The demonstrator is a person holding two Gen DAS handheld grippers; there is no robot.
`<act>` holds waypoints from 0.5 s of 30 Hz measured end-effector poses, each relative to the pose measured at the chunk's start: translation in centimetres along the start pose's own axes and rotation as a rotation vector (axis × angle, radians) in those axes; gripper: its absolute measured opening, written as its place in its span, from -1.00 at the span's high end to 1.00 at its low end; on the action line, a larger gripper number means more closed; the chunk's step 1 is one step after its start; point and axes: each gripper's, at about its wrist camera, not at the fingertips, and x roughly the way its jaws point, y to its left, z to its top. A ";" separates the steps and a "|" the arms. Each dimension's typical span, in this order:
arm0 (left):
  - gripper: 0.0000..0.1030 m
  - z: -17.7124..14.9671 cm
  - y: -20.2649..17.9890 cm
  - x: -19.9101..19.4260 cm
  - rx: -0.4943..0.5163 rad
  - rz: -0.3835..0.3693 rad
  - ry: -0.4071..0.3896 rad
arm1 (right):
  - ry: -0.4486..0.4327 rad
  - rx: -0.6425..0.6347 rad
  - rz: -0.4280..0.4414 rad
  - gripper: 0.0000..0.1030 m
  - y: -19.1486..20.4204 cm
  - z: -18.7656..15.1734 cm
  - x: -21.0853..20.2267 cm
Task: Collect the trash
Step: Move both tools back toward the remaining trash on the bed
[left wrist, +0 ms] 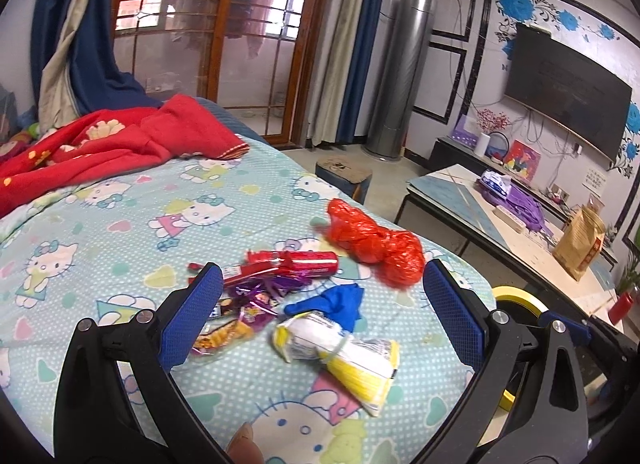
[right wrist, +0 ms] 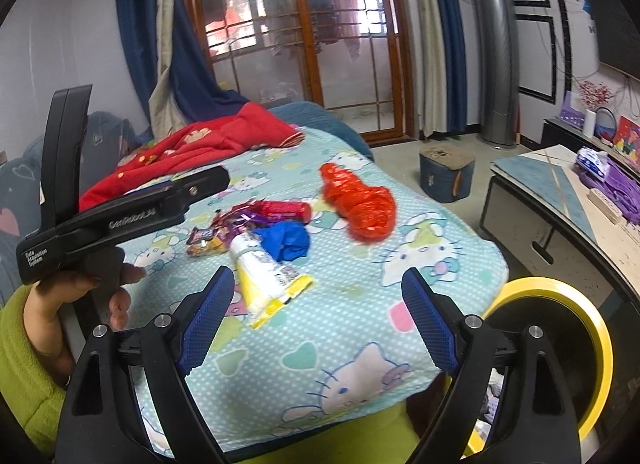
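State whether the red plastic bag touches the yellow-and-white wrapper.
Apart. The right wrist view shows patterned blanket between the red plastic bag and the yellow-and-white wrapper.

Crinkly glossy red plastic bag [left wrist: 374, 242] on soft matt printed cloth blanket [left wrist: 120, 232]

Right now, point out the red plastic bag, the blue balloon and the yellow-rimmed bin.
red plastic bag [left wrist: 374, 242], left wrist view, crumpled middle.
blue balloon [right wrist: 289, 240], right wrist view, centre of its bunched body.
yellow-rimmed bin [right wrist: 596, 328], right wrist view, right side of the rim.

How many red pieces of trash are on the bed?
2: a crumpled red plastic bag toward the bed's right edge, and a red tube-shaped wrapper left of it, atop the purple wrappers. More may hide underneath.
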 end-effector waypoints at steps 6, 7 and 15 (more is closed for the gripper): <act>-0.79 0.1 2.3 0.4 -0.032 0.031 0.009 | 0.033 -0.043 0.031 -0.63 1.7 0.1 1.9; -0.79 0.2 2.9 0.5 -0.043 0.036 0.013 | 0.038 -0.050 0.036 -0.63 2.0 0.1 2.1; -0.79 -0.3 7.2 2.6 -0.077 0.069 0.119 | 0.097 -0.108 0.053 -0.64 3.7 -0.1 5.5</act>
